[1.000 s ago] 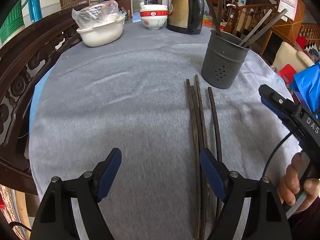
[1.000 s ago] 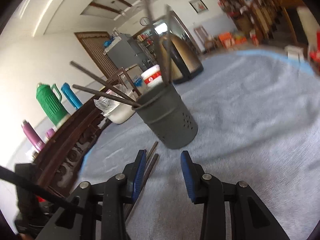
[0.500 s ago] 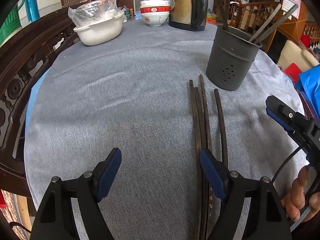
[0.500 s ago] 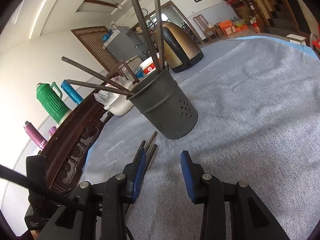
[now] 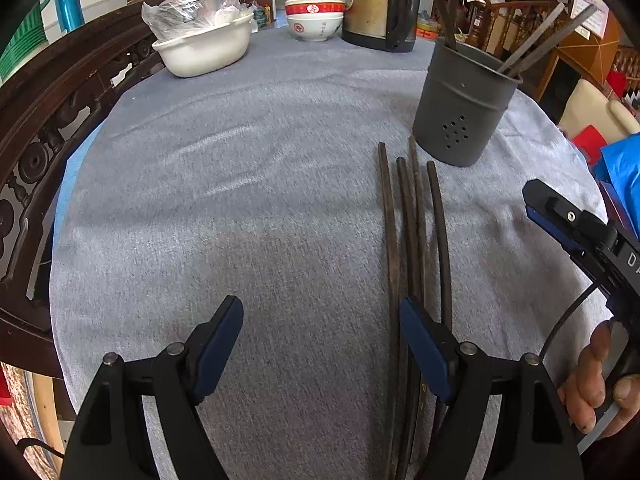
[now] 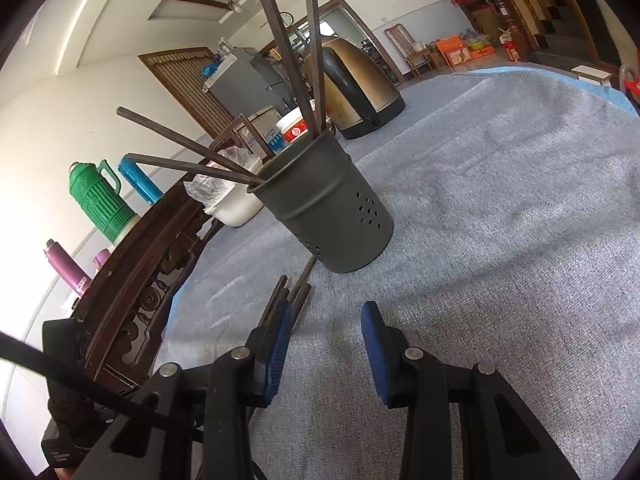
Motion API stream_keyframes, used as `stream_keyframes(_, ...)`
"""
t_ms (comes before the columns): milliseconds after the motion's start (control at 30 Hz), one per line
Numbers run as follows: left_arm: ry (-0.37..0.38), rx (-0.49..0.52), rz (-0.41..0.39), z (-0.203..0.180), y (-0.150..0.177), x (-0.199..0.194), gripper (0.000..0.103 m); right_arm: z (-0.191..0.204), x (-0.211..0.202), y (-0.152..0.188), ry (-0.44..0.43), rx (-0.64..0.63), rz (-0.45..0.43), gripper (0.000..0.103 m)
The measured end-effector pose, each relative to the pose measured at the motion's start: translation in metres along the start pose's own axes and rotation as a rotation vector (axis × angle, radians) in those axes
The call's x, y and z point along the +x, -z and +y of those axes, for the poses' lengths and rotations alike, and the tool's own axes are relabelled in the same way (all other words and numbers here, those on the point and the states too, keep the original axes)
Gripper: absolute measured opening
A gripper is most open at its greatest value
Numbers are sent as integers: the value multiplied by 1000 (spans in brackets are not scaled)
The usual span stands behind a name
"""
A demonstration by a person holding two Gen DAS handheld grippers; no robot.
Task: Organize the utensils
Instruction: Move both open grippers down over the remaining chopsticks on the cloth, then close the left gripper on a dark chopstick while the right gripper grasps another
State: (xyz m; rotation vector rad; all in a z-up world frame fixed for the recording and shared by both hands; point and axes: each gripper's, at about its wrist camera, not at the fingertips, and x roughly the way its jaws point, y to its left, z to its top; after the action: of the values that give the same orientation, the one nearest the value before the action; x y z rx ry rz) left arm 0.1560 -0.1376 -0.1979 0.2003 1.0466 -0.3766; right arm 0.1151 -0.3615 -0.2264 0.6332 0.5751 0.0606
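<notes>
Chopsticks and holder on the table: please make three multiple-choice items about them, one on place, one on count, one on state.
1. Where do the loose chopsticks lie?
A. inside the white basin
B. on the grey cloth before the grey holder
C. on the kettle

2. How many chopsticks lie on the cloth?
A. one
B. four
C. nine

3. How is the left gripper?
A. open, empty
B. shut on a chopstick
C. holding a bowl

Answers: 1 B, their tips end near its base; 2 B, four dark sticks lie there; 3 A, only cloth shows between its pads.

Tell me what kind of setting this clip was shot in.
Most likely a lived-in home dining area: a cloth-covered table carrying stacked bowls and an electric kettle, with thermos flasks along the wall.
</notes>
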Motion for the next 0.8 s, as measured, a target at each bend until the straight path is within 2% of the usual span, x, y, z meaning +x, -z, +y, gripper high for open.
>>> stream_keyframes(167,1,-7,19,0,4,5,81,-1,0,0,2,3,3,39)
stream_keyframes(467,19,-39,7,7,0,2,81,-2,2,0,9,6,12,39)
stream_keyframes(567,38,-51,5,7,3,-1,72,-2,1,1,10,8,11,39)
stream_keyframes(633,63,-50,4,4,3,-2,51,-3,2,1,10,8,15,39)
stream_keyframes(700,74,-39,8,1,4,-3,43,-3,2,0,14,9,18,39)
stream_keyframes(767,100,-37,4,-1,5,-4,28,-3,2,1,14,11,18,39)
stream_keyframes(800,108,-38,4,-1,5,-4,18,-3,2,1,16,11,17,39)
